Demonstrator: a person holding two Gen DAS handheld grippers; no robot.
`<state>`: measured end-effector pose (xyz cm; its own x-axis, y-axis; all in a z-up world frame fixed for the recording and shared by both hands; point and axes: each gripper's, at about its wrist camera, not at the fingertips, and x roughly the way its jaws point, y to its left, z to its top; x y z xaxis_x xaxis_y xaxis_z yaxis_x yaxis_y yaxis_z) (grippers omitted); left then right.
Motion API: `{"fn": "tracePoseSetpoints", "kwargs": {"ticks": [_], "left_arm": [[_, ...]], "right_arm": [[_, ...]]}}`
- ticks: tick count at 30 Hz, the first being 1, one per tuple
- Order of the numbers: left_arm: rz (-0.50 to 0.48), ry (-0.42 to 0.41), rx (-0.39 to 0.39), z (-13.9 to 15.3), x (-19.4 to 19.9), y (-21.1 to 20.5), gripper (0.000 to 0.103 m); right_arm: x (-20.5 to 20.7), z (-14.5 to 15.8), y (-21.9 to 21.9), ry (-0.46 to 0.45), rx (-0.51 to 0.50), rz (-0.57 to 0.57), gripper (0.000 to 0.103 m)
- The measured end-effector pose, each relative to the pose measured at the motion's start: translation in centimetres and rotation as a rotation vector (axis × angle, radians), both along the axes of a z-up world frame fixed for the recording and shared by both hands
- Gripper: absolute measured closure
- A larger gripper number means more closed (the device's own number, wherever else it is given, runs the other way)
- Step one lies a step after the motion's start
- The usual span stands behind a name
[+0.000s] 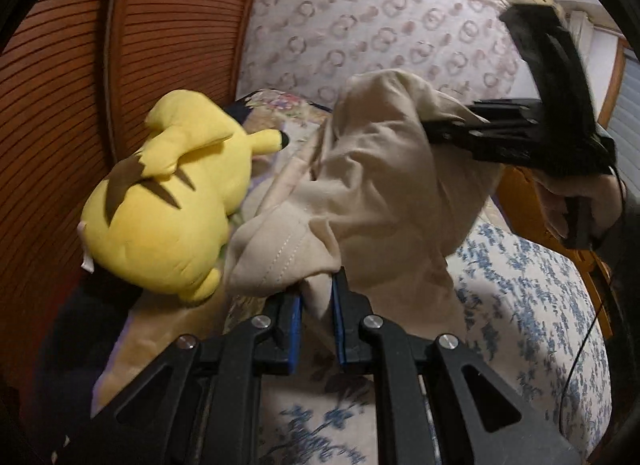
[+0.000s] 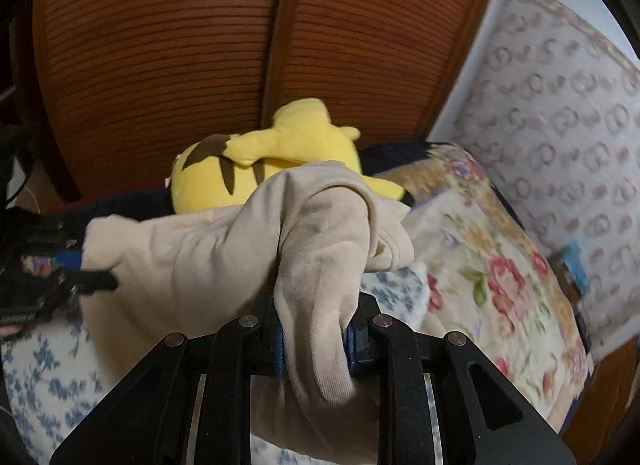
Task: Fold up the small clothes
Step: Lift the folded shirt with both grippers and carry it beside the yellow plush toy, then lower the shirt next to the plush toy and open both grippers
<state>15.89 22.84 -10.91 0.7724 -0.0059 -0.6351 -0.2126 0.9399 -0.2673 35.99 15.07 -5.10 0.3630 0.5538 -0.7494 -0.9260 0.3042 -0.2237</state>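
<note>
A small beige garment [image 1: 372, 185] hangs bunched in the air between both grippers, above the bed. My left gripper [image 1: 318, 305] is shut on one end of it, cloth pinched between the blue pads. My right gripper [image 2: 314, 339] is shut on the other end [image 2: 320, 265], which drapes over its fingers. In the left wrist view the right gripper [image 1: 436, 131] shows at the right, its tips buried in cloth. In the right wrist view the left gripper [image 2: 86, 269] shows at the left edge, holding the garment's corner.
A yellow plush toy [image 1: 168, 201] lies on the bed just behind the garment, also seen in the right wrist view [image 2: 272, 161]. A blue-flowered sheet [image 1: 540, 285] and a rose-patterned quilt [image 2: 492, 265] cover the bed. Wooden louvred doors [image 2: 180, 45] and an upright patterned mattress [image 1: 360, 25] stand behind.
</note>
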Motion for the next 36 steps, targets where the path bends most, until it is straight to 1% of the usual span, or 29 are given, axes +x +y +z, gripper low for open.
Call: {"fn": "tracePoseSetpoints", "kwargs": {"ticks": [3, 4, 6, 7, 8, 11, 13, 15, 18, 19, 20, 22, 25, 29, 31, 33, 35, 36], "left_arm": [[0.017, 0.008, 0.015, -0.3, -0.6, 0.7, 0.092], [0.023, 0.014, 0.019, -0.5, -0.5, 0.8, 0.092], [0.027, 0.039, 0.006, -0.8, 0.0, 1.6, 0.091], [0.026, 0.050, -0.001, -1.0, 0.2, 1.9, 0.091], [0.026, 0.056, -0.002, -1.1, 0.3, 1.9, 0.091], [0.033, 0.066, 0.007, -1.1, 0.3, 2.0, 0.089], [0.031, 0.055, 0.000, -0.9, 0.2, 2.2, 0.086], [0.035, 0.049, 0.012, -0.6, 0.0, 2.3, 0.082], [0.048, 0.030, 0.026, 0.2, -0.6, 2.5, 0.071], [0.054, 0.022, 0.037, 0.5, -0.9, 2.5, 0.063], [0.061, 0.012, 0.052, 0.9, -1.3, 2.6, 0.061], [0.062, -0.002, 0.076, 1.7, -1.7, 2.5, 0.059], [0.045, -0.016, 0.104, 2.4, -1.9, 1.8, 0.050], [0.017, -0.034, 0.133, 3.5, -2.0, 0.2, 0.048], [0.009, -0.036, 0.147, 4.0, -2.0, -0.8, 0.048], [-0.015, -0.050, 0.155, 4.6, -2.0, -2.2, 0.048], [-0.034, -0.062, 0.169, 5.0, -2.2, -3.6, 0.048], [-0.042, -0.064, 0.176, 5.2, -2.3, -4.3, 0.048]], "right_arm": [[0.8, -0.9, 1.5, 0.007, 0.017, -0.014, 0.083], [1.2, -1.0, 1.5, 0.014, 0.026, -0.032, 0.081], [2.2, -1.0, 1.7, 0.007, 0.052, -0.104, 0.070], [2.6, -0.9, 1.9, 0.000, 0.063, -0.138, 0.060], [3.0, -1.0, 1.5, 0.001, 0.077, -0.168, 0.057], [3.6, -1.0, 0.6, 0.028, 0.100, -0.197, 0.057], [3.9, -1.4, -0.1, 0.054, 0.113, -0.219, 0.057], [3.9, -2.0, -0.7, 0.101, 0.118, -0.220, 0.057], [3.5, -2.9, -1.5, 0.118, 0.115, -0.245, 0.057], [3.3, -3.0, -2.0, 0.127, 0.121, -0.253, 0.057], [2.9, -3.0, -2.6, 0.131, 0.134, -0.269, 0.057], [2.1, -2.9, -4.0, 0.134, 0.163, -0.296, 0.057], [0.7, -2.3, -6.2, 0.131, 0.207, -0.327, 0.057], [-1.8, -1.4, -9.6, 0.128, 0.272, -0.375, 0.057], [-3.5, -0.8, -11.4, 0.099, 0.297, -0.401, 0.057], [-5.6, -0.2, -13.7, 0.059, 0.329, -0.433, 0.050], [-7.1, 0.1, -15.4, 0.051, 0.350, -0.455, 0.039], [-8.1, 0.3, -16.5, 0.044, 0.357, -0.470, 0.037]]}}
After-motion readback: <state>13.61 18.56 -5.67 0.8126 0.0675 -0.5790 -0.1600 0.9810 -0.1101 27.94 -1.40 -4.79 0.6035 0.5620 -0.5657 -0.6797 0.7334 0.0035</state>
